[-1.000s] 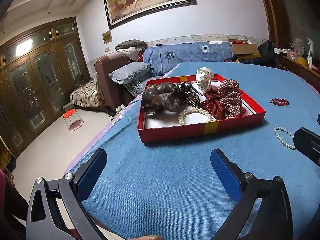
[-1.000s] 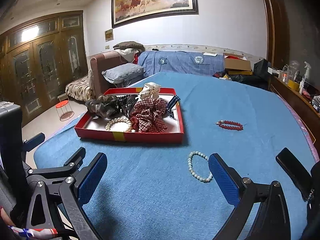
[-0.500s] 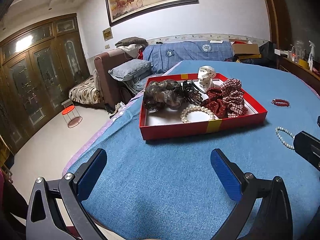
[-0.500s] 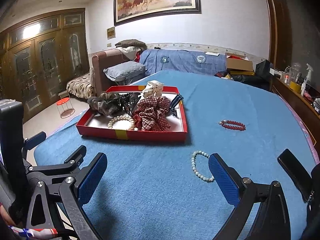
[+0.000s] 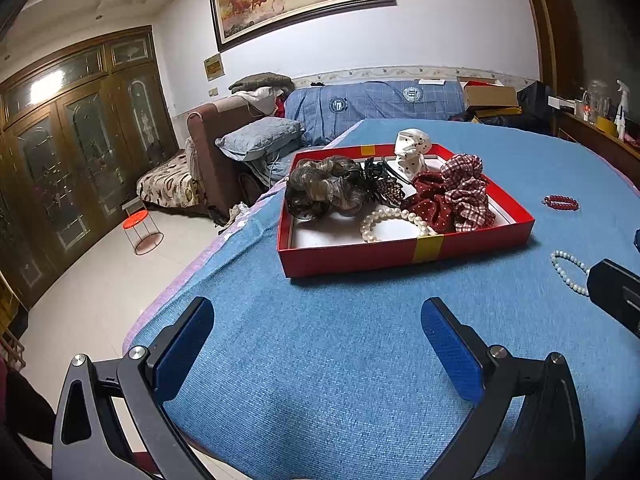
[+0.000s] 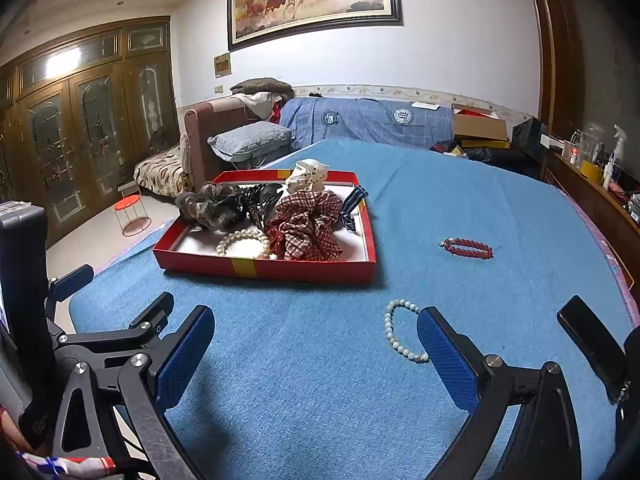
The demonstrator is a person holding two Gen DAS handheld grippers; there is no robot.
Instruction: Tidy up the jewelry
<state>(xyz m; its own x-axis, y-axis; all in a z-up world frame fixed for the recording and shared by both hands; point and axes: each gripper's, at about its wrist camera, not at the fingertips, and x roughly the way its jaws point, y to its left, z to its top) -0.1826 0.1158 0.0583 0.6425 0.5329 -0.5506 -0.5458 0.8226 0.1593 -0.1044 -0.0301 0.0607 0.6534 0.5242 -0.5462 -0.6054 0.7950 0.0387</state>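
A red tray [image 5: 404,250] [image 6: 264,269] on the blue tablecloth holds scrunchies, hair clips and a pearl bracelet [image 5: 394,222] [image 6: 243,241]. A pale bead bracelet [image 6: 400,336] [image 5: 568,272] lies on the cloth, right by the right finger of my right gripper [image 6: 316,342]. A red bead bracelet [image 6: 468,248] [image 5: 561,202] lies farther back right. My left gripper [image 5: 318,334] is open and empty, short of the tray. My right gripper is open and empty too.
The blue-covered table [image 6: 320,380] ends close on the left, with floor and a small red stool [image 5: 142,226] below. A sofa with a pillow [image 5: 260,136] stands behind. A sideboard with bottles [image 6: 600,168] runs along the right. The other gripper's body [image 6: 100,332] is at left.
Both grippers have drifted slightly, so the tray and bracelets shift a little in view. The pale bead bracelet now sits closer to the right gripper's right finger. Jaws stay open.
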